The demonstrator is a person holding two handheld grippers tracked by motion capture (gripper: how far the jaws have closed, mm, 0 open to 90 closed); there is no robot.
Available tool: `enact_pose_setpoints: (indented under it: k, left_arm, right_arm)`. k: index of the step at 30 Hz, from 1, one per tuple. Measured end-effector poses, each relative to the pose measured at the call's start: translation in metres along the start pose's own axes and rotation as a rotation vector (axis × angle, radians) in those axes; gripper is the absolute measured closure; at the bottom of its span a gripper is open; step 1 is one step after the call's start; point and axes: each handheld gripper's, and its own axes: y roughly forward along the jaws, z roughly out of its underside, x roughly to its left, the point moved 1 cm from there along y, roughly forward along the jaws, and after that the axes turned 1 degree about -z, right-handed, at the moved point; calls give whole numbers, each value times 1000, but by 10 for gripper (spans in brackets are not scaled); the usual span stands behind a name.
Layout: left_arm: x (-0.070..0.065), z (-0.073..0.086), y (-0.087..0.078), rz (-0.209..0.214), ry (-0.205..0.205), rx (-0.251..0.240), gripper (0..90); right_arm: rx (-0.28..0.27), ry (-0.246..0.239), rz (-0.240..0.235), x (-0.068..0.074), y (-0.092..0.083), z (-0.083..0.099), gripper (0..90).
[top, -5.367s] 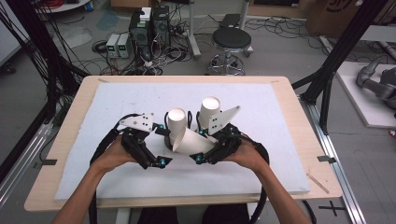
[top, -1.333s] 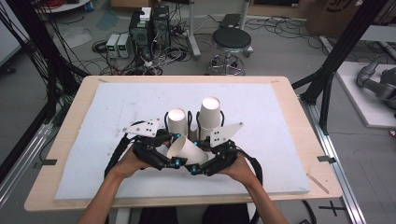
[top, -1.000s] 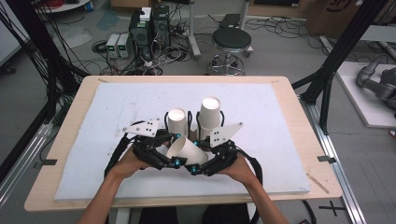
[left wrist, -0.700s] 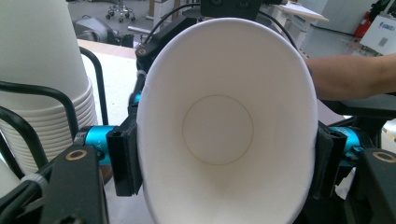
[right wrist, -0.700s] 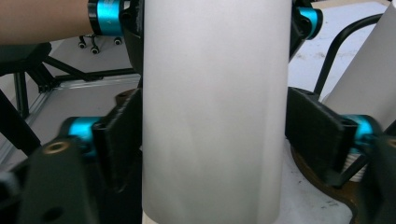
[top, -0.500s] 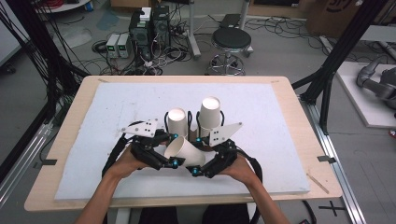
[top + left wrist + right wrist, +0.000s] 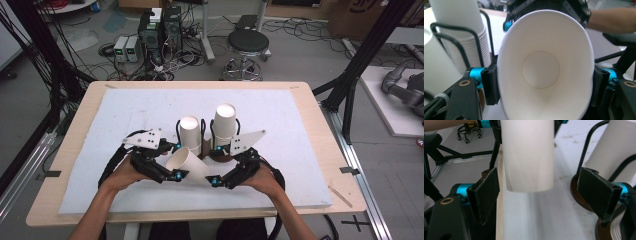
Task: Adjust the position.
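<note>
White paper cup (image 7: 186, 162) lies on its side, pinched at the rim between the closed jaws of the left gripper (image 7: 176, 161) — its base points toward the right gripper (image 7: 216, 165), whose jaws stand wide apart, holding nothing. Just beyond both grippers, two stacks of white cups (image 7: 190, 133) stand in black wire holders. Underneath spreads a white foam mat (image 7: 300, 130) on a pale wooden table (image 7: 325, 145); beyond it — grey floor, black round stool (image 7: 247, 42), tangled cables.
</note>
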Motion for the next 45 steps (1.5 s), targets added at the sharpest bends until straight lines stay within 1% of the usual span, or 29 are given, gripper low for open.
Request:
enact_pose_setpoints:
  k: [7,13,14,19,20,25,26,29,31,34,36,37,41,42,45]
  left_arm:
    - [1,4,-14,-42,4,58,295]
    - [2,6,-26,-83,10,121,294]
    - [2,6,-28,-85,6,125,294]
    - [2,8,-36,-111,16,173,293]
    - [2,9,-37,-116,14,176,293]
    - [4,12,-42,-137,16,213,293]
    - [4,12,-43,-142,15,214,293]
    - [4,14,-44,-151,10,216,292]
    - [5,15,-46,-158,12,225,292]
    - [6,18,-47,-166,3,228,292]
    - [6,20,-48,-170,0,236,292]
    - [7,21,-49,-174,-1,246,293]
    - [8,23,-51,-184,-7,261,292]
    - [8,23,-51,-189,-8,265,292]
    - [9,24,-53,-196,-11,277,292]
  right_arm:
    - [15,9,26,-4,-12,5,186]
    - [37,23,54,-8,-23,11,186]
    - [41,26,59,-8,-25,12,186]
    - [61,34,80,-12,-33,17,186]
    - [63,40,83,-13,-35,18,186]
    - [88,52,124,-16,-44,26,186]
    - [84,62,132,-16,-46,28,186]
    - [83,74,158,-19,-53,33,186]
    - [78,86,177,-20,-58,37,186]
    - [74,97,214,-22,-65,43,187]
    - [69,116,235,-22,-70,47,186]
    - [67,121,238,-23,-72,49,187]
    - [71,130,279,-24,-78,56,187]
    - [69,135,281,-24,-80,57,187]
    - [76,153,323,-25,-81,63,190]
